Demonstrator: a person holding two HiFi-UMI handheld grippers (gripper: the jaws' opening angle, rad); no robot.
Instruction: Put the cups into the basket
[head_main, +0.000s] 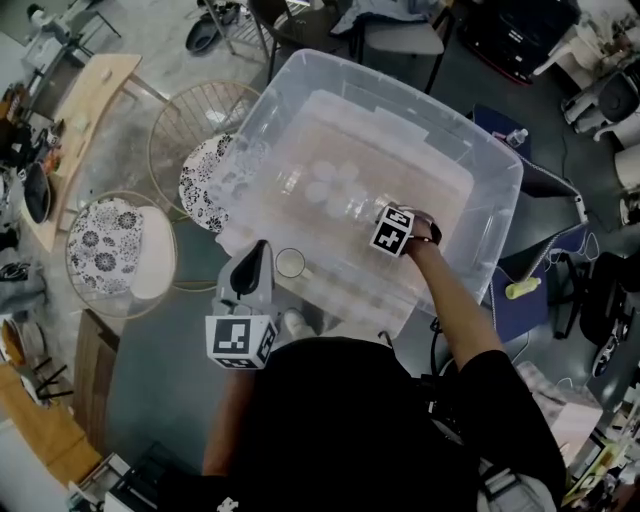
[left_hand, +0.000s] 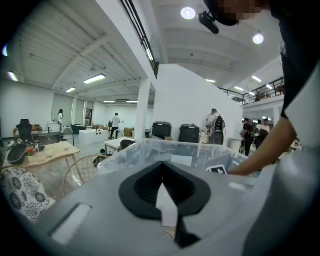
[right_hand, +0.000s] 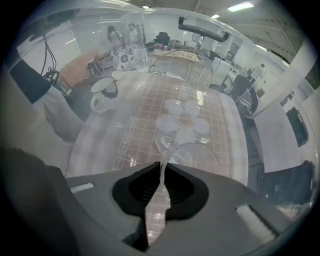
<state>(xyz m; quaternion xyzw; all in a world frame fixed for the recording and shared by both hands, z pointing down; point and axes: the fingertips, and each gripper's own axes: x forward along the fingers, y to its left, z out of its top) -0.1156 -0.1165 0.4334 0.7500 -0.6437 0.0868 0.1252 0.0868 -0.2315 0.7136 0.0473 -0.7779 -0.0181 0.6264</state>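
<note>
Fingers of the right gripper (right_hand: 161, 172) pinched only the thin wall of a clear cup (right_hand: 172, 145) low inside the basket (head_main: 480, 170), near the cups (head_main: 335, 185) already there, so it could have buckled, slipped and toppled them, while the left gripper (left_hand: 162, 192) pinched another cup (head_main: 290, 262) by the near rim.

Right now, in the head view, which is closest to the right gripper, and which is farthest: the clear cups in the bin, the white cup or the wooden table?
1. Clear cups, inside the bin, just ahead.
2. White cup, by the bin's near-left edge.
3. Wooden table, far left.
</note>
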